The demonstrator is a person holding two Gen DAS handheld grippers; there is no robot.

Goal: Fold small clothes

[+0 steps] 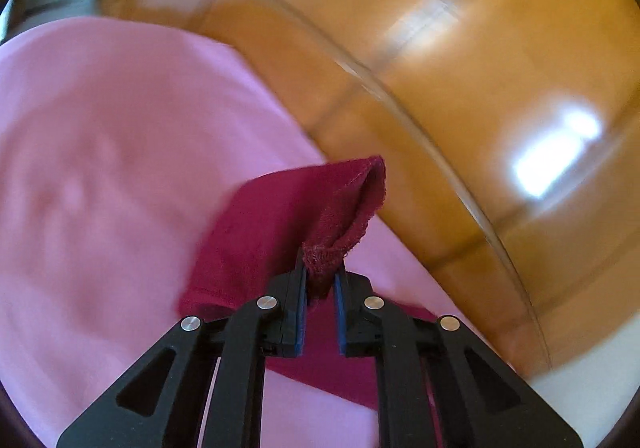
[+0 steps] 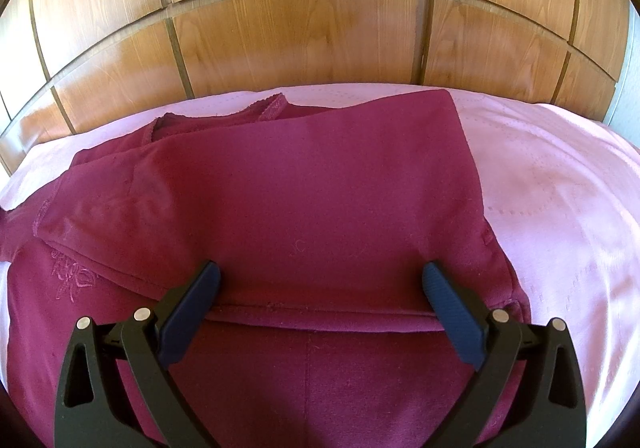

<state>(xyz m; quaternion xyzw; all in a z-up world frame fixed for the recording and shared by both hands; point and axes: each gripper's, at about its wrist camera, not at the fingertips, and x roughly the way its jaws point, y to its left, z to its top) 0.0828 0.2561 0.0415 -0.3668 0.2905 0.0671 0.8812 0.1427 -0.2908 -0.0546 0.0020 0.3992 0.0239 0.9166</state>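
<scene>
On the pink bedsheet (image 2: 560, 176) lies a maroon garment (image 2: 304, 184), partly folded, one flap laid over its middle with a hemmed edge running across just ahead of the right gripper (image 2: 320, 284). That gripper hangs over the cloth with its jaws spread wide, pressing on nothing. A stitched neckline shows toward eleven o'clock, faint embroidery toward eight o'clock. In the left wrist view, the left gripper (image 1: 321, 268) has its jaws pinched tight on a stitched corner of the maroon garment (image 1: 280, 216), which rises in a loose fold toward one o'clock above the sheet. A panelled wooden headboard (image 2: 304, 32) stands behind the bed at twelve o'clock.
</scene>
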